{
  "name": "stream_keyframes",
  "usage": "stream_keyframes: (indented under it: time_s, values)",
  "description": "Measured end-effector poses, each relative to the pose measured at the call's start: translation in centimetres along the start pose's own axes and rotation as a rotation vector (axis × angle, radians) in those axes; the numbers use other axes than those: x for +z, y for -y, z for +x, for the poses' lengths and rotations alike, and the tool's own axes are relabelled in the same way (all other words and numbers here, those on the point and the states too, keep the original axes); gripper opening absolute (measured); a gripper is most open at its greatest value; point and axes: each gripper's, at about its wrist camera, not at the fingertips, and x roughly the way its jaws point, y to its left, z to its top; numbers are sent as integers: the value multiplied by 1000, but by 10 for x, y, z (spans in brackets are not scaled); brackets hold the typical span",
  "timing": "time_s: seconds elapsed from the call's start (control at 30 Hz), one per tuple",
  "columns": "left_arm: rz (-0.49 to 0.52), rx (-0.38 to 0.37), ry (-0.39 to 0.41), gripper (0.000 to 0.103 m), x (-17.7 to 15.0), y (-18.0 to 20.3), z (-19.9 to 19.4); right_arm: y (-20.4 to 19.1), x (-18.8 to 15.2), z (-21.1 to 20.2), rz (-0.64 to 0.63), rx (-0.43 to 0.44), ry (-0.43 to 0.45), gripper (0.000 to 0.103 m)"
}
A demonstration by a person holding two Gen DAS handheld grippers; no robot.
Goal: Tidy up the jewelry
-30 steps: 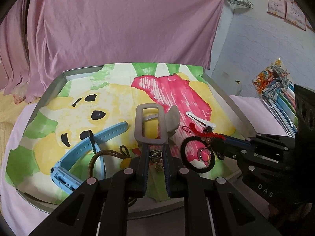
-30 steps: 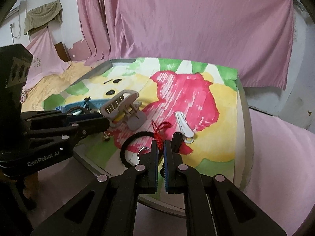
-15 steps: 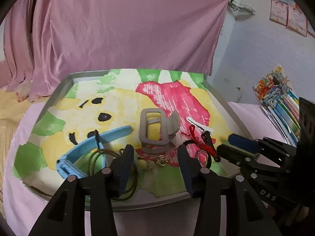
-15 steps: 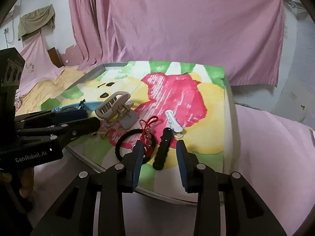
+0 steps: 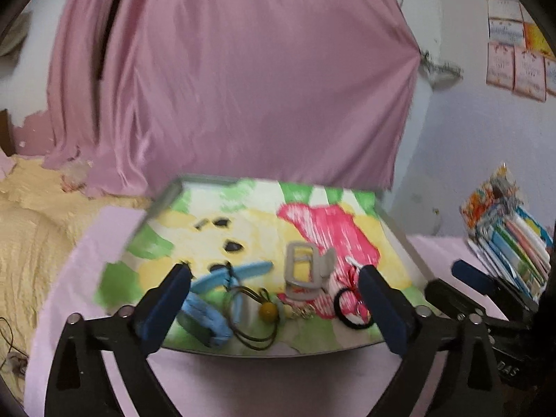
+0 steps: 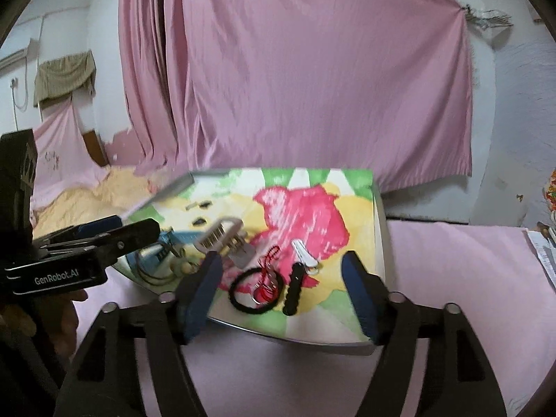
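While both claws (image 5: 274, 299) (image 6: 283, 278) have just sprung apart empty, blurred jewelry (image 6: 264, 286) lies heaped on the tray (image 6: 378, 229).

Hair clip (image 5: 305, 269), black hair tie (image 6: 255, 290), blue strap (image 5: 231, 274) on tray (image 6: 378, 229)

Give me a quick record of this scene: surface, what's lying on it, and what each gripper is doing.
surface: tray with a cartoon print
items: grey hair claw, blue strap, black hair tie, black clip, white clip, yellow-bead cord
left gripper: jaws just opened wide, nothing between the pads
right gripper: jaws just opened, holding nothing
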Motion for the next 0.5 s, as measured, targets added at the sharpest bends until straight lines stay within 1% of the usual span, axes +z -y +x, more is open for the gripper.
stream_keyframes:
  time_s: [0.1,0.2,0.23,0.5]
  values:
    - [8,14,69,103,-3,-4,-19,-7,-2,-14,-1,-5,52,76]
    - [24,24,113,103,-6,-8,-35,-12,-5,-29,7,-6,100,87]
    - [28,28,125,103,-8,-9,-40,-13,-6,-34,9,-7,116,88]
    - [25,40,219,103,-25,-21,-77,-27,-22,-66,15,-3,208,92]
